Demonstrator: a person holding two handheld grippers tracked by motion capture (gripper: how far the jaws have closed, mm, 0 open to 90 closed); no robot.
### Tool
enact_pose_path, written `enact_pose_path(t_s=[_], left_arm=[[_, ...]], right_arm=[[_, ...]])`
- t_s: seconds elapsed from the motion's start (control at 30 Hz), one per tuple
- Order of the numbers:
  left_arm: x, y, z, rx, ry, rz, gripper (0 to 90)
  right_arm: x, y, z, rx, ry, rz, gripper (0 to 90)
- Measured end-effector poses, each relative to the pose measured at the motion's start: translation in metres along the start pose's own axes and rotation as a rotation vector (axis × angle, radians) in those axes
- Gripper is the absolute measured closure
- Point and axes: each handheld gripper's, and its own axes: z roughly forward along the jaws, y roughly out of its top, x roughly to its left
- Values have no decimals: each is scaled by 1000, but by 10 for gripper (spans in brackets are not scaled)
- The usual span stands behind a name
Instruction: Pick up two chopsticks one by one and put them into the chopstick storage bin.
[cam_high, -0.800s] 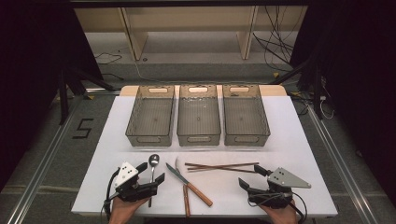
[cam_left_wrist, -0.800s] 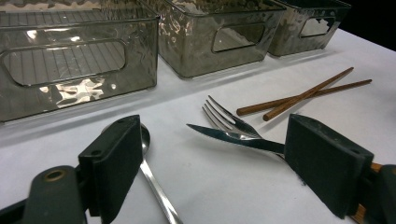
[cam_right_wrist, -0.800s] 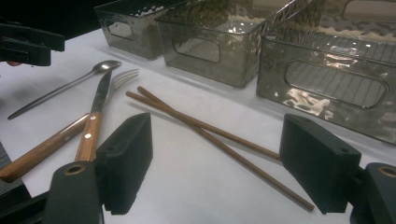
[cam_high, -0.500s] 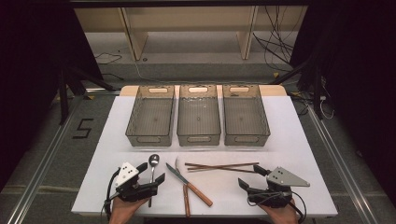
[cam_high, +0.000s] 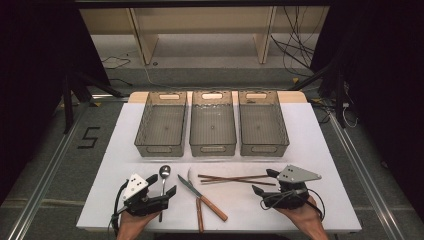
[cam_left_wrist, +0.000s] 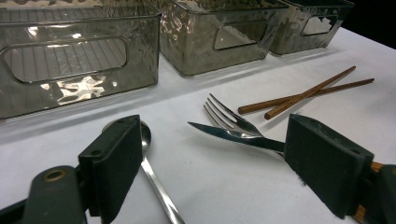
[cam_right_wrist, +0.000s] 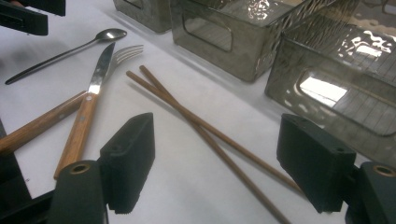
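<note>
Sorting has not begun, by my reading: spoon (cam_high: 163, 176), knife (cam_high: 200, 191), fork (cam_left_wrist: 229, 120) and chopsticks (cam_high: 235, 178) all lie on the near table, three bins (cam_high: 211, 123) (far side) bare. Left gripper (cam_high: 161, 186) straddles the spoon, jaws apart; right gripper (cam_high: 264, 181) gapes beside the chopsticks.

Your left gripper (cam_high: 161, 186) and right gripper (cam_high: 263, 181) sit low at the near edge, jaws spread wide, both hands gripping from behind.
</note>
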Motion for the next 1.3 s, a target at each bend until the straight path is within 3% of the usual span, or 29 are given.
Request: enact_pose_path(t_s=[0.3,0.57,0.73,1.0,1.1,1.3], left_arm=[[1,0,-1,-2,1,-4,190],[1,0,-1,-1,0,-4,191],[1,0,-1,-3,0,-5,190],[2,0,-1,-3,-1,-5,190],[2,0,-1,-5,0,-9,190],[2,0,-1,-7,1,-9,190]], right_arm=[[-17,30,14,92,26,-56,334],[-26,41,27,175,38,-93,348],[-32,47,39,256,56,-130,362],[-39,51,65,459,113,-230,500],[-38,54,73,492,126,-272,536],[-36,55,86,551,146,-312,594]])
